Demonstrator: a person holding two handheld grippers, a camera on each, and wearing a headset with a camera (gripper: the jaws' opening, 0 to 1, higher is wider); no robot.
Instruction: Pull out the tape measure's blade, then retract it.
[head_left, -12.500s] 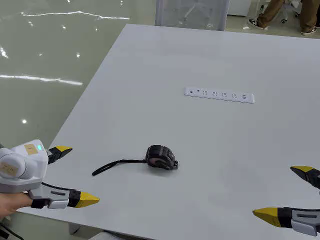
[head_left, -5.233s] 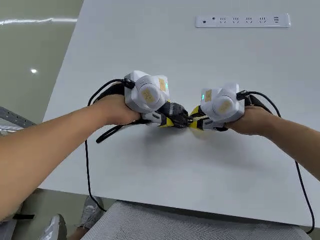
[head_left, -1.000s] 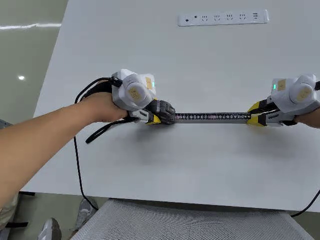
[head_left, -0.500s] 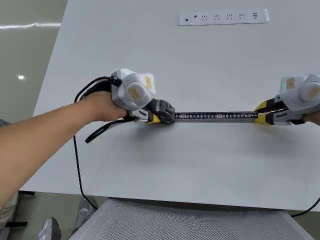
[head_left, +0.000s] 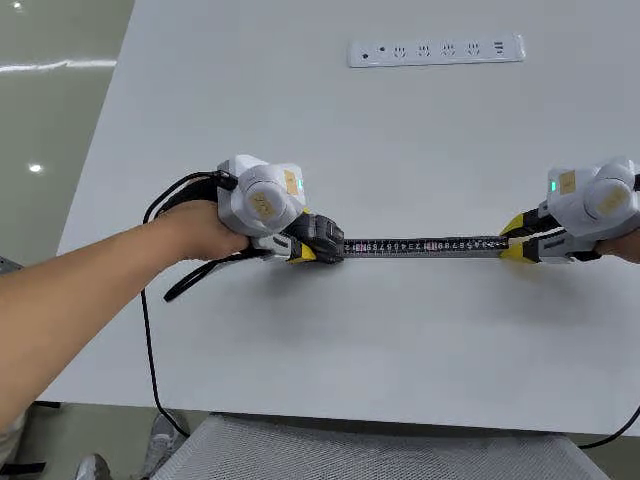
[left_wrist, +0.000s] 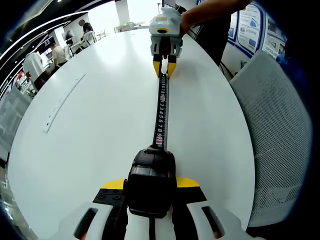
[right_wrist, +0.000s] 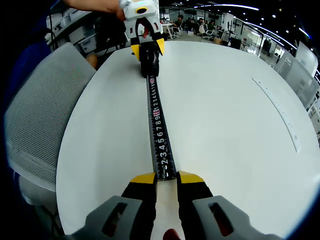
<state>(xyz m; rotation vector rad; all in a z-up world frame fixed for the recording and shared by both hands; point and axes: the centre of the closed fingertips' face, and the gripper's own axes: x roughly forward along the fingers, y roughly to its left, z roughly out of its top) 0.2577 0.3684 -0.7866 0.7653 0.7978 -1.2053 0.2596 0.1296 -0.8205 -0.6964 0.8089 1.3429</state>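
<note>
White surface (head_left: 300, 120): my left tool (head_left: 305, 247) clamps the tape measure (head_left: 322, 238), my right tool (head_left: 513, 240) pinches its blade (head_left: 420, 245), drawn well out rightward; retraction not yet done.

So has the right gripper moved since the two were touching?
Yes, rightward. The right gripper was below the left end of the power strip; now it's below the right end, holding the blade away from the tape measure.

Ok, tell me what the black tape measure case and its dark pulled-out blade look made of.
Black tape measure case: likely moulded plastic or rubber, mostly matte, with glossy highlights on top. Dark pulled-out blade: thin flat strip, slight sheen, white printed numerals; probably coated steel, not certain.
</note>
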